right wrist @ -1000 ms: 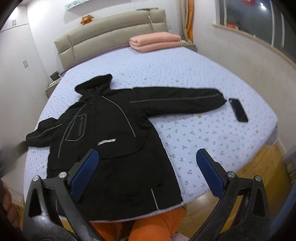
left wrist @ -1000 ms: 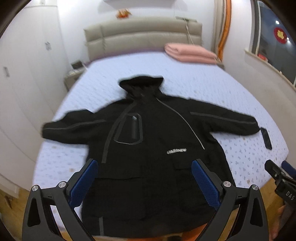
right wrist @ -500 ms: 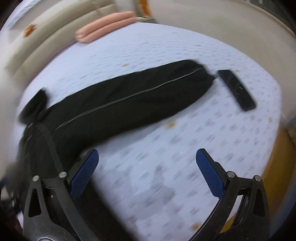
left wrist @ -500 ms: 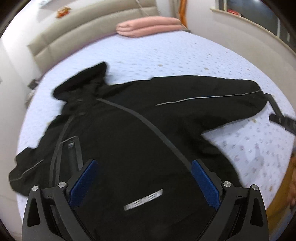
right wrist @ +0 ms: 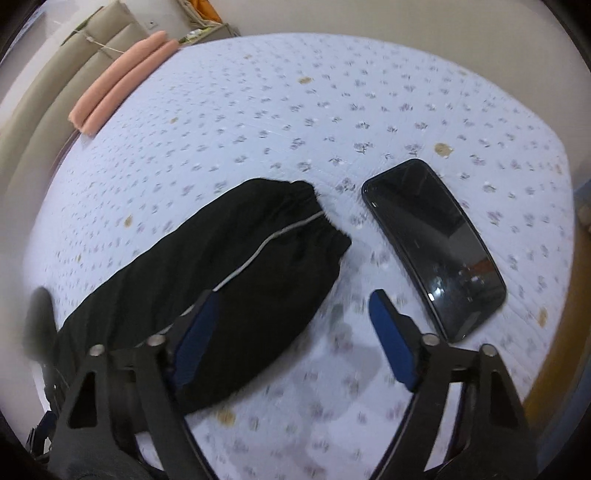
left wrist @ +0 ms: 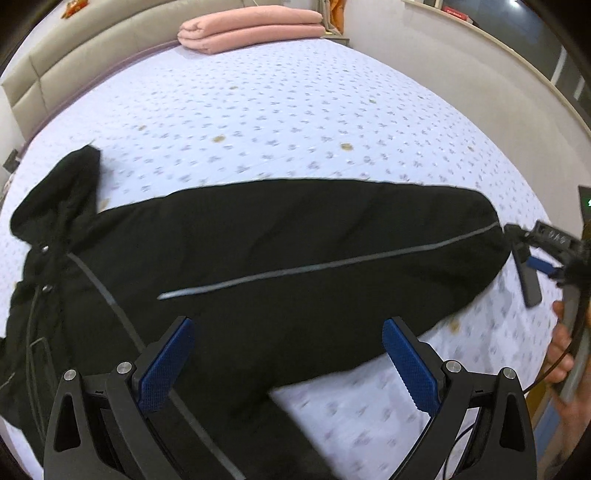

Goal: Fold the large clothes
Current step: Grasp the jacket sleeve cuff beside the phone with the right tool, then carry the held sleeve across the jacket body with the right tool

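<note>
A large black hooded jacket (left wrist: 258,266) lies spread flat on the bed, its right sleeve stretched out with a grey reflective stripe. My left gripper (left wrist: 288,365) is open and empty, low over the sleeve near the armpit. My right gripper (right wrist: 291,339) is open and empty, just above the sleeve's cuff (right wrist: 314,218); its left finger is over the sleeve and its right finger over bare sheet. The right gripper also shows in the left wrist view (left wrist: 535,258) at the cuff end. The jacket's hood (left wrist: 62,199) lies at the left.
A black phone (right wrist: 432,243) lies on the lilac flowered bed sheet (left wrist: 295,110) just right of the cuff. Folded pink blankets (left wrist: 247,29) lie by the beige headboard (left wrist: 74,48). The wall and window sill (left wrist: 498,44) run along the right, the bed's edge close by.
Both grippers have swung right and dropped down toward the right sleeve. The left one went from the jacket's front to the sleeve, the right one to the cuff beside the phone. Both stayed open.
</note>
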Available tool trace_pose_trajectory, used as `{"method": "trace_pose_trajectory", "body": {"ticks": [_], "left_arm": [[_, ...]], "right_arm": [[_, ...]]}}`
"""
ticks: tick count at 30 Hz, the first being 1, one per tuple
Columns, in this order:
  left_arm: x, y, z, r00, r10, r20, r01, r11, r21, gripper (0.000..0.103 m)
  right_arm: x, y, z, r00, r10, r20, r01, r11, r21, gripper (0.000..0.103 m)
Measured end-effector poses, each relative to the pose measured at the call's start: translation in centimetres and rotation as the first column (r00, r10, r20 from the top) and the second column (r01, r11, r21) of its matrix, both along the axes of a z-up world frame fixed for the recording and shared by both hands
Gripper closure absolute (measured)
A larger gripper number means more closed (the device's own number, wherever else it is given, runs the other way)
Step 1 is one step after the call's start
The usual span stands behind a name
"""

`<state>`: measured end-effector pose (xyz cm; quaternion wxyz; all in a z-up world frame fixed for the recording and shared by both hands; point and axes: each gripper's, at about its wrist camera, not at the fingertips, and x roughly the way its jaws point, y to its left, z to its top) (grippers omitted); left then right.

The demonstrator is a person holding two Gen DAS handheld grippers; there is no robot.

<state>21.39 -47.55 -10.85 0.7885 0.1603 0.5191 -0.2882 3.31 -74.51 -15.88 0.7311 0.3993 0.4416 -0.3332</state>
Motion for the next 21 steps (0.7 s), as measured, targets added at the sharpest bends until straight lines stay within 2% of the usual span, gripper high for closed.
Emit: {"method": "trace_pose_trajectory", "body": {"ticks": [5, 10, 12, 14, 16, 18, 21], "left_arm": [[0.7, -3.6, -0.6, 1.0, -0.016, -0.016, 0.016, 1.0, 0.002, 0.002], [1.3, -5.9, -2.2, 0.998, -0.011, -0.056, 0.011, 1.0, -0.005, 0.002], [1.5, -6.7, -3.1, 0.997, -0.011, -0.075, 0.011, 1.0, -0.003, 0.002], [1.6, -7.6, -4.3, 0.995, -0.01, -0.095, 0.01, 1.0, 0.006, 0.002], [1.8, -8.3, -5.3, 0.994, -0.005, -0.109, 0.005, 1.0, 0.005, 0.002], [2.2, -9.0, -6.0, 0.994, -0.001, -0.11, 0.003, 1.0, 0.017, 0.004], [2.7, -9.7, -6.6, 0.993, -0.007, -0.117, 0.009, 1.0, 0.014, 0.006]], "right_arm": [[1.0, -2.8, -2.4, 0.999, -0.008, 0.031, 0.006, 0.996, 0.085, 0.034], [1.1, -4.2, -5.1, 0.998, -0.029, 0.054, 0.02, 0.986, 0.168, 0.033], [1.3, -4.2, -5.0, 0.998, -0.007, 0.064, -0.002, 0.99, 0.143, 0.036], [2.1, -4.0, -4.8, 0.998, 0.03, 0.061, -0.037, 0.992, 0.123, 0.057], [2.5, -3.9, -4.5, 0.995, 0.06, 0.079, -0.07, 0.99, 0.121, 0.073], [2.4, -3.8, -3.1, 0.992, 0.079, 0.099, -0.088, 0.992, 0.094, 0.078], [2.0, -3.4, -0.1, 0.987, 0.126, 0.105, -0.126, 0.992, -0.006, 0.081]]}}
